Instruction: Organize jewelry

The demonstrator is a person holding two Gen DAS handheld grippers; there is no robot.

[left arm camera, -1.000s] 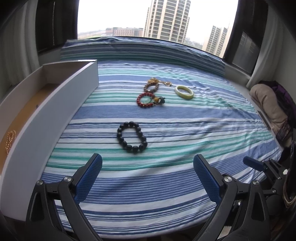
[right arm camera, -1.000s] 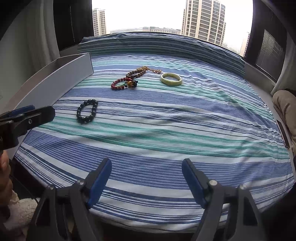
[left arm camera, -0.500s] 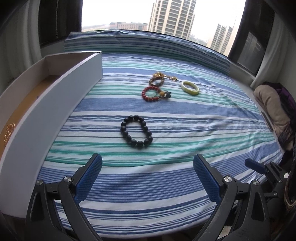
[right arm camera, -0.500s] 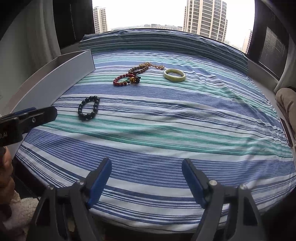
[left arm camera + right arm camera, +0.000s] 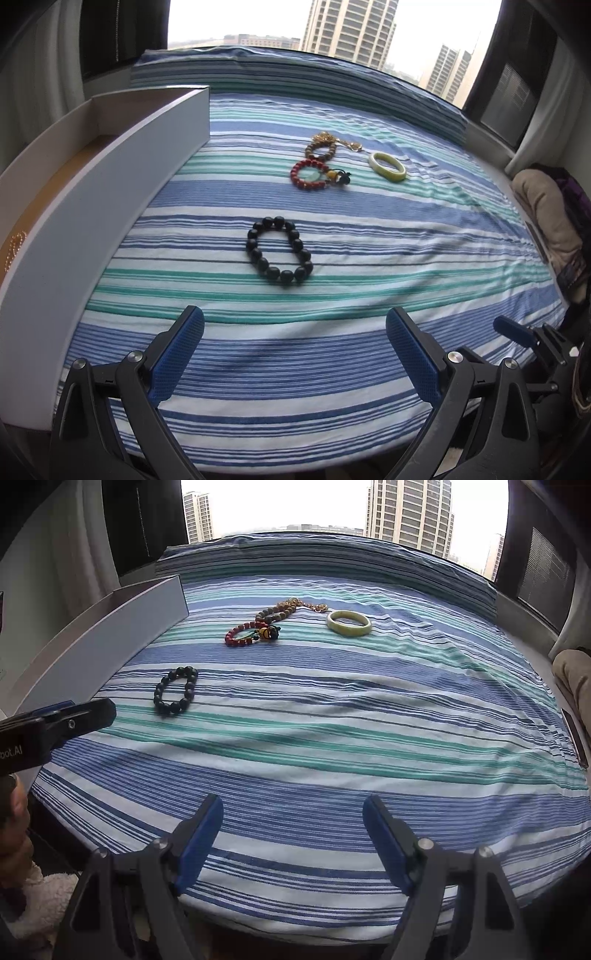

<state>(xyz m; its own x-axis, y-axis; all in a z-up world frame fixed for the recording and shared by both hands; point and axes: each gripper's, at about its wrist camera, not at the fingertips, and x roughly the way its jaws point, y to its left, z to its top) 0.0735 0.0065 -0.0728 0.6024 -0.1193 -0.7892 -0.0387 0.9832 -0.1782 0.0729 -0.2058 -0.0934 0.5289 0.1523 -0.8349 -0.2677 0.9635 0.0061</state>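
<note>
Left wrist view: left gripper (image 5: 294, 350) is spread wide with nothing between the blue pads, hovering over the near edge of the striped bed (image 5: 332, 398). Black bead bracelet (image 5: 279, 254) lies flat on the sheet just ahead of it, apart from the pads. Farther back sit a red bead bracelet (image 5: 309, 174), a brown bead bracelet (image 5: 320, 149) touching it with gold pieces at the far end, and a pale green bangle (image 5: 387, 167) to their right, near but separate. White box (image 5: 110, 177) runs along the left side of the bed; a gold chain (image 5: 14, 249) lies inside it at the near end. Right gripper's tip shows at lower right.

Right wrist view: right gripper (image 5: 293, 836) is also released, empty, over the near edge of the bed. Black bracelet is off to the upper left, well apart. Red and brown bracelets and the bangle lie at the far centre. Left gripper enters from the left edge, with a hand (image 5: 13, 823) below it.
</note>
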